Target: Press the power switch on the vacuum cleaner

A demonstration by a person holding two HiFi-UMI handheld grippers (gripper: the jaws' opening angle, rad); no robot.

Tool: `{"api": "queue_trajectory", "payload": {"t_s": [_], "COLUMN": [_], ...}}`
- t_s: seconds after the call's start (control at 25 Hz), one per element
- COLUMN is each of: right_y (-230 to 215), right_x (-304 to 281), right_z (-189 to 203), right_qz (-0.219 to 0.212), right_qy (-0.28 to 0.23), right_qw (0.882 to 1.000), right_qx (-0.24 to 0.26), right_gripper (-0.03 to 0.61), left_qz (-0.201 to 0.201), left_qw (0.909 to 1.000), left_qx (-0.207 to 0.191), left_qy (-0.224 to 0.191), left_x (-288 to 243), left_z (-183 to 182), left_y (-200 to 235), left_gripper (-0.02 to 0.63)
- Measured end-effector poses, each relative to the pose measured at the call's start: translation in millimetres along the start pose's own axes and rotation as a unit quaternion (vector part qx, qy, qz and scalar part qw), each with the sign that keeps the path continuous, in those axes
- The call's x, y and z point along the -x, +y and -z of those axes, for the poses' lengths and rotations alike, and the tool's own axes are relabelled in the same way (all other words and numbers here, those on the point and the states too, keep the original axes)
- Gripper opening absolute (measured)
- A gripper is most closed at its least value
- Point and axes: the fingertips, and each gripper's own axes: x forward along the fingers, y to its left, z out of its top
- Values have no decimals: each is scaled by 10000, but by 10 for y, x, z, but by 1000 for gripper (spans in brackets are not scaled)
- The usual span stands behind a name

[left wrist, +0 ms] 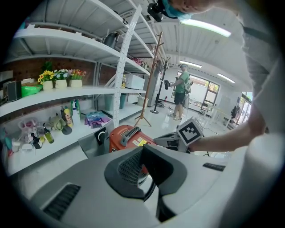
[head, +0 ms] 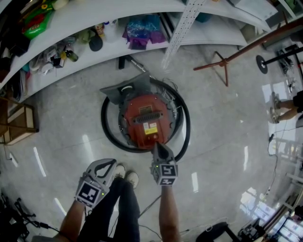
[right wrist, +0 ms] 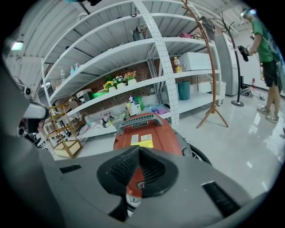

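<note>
i read this place as a test room or workshop, not a home. long white metal shelves (head: pixel 118 14) run along the wall and carry small flower pots (left wrist: pixel 60 75), bottles (left wrist: pixel 67 116) and mixed little goods. the floor (head: pixel 227 118) is pale, glossy tile, and strip lights (left wrist: pixel 205 27) are on the ceiling. a wooden coat stand (head: pixel 246 46) stands free, and another person (left wrist: pixel 180 89) stands farther back.

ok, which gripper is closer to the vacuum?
The right gripper: its tip is at the red vacuum cleaner's near edge; the left gripper hangs back by the person's shoes.
</note>
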Motion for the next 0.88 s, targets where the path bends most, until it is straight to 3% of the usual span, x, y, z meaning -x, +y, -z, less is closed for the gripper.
{"api": "queue_trajectory", "payload": {"t_s": [0.88], "right_y": [-185], "right_x": [-222], "right_z": [86], "right_qz": [80], "right_qy": [95], "right_qw": [9999], "right_qx": [78], "right_gripper": [12], "left_qz": [-108], "left_qw": [9996], "left_qx": [250], "left_qy": [-40], "left_x": [15], "left_z": [100], "left_y": [82], "left_gripper": [-8]}}
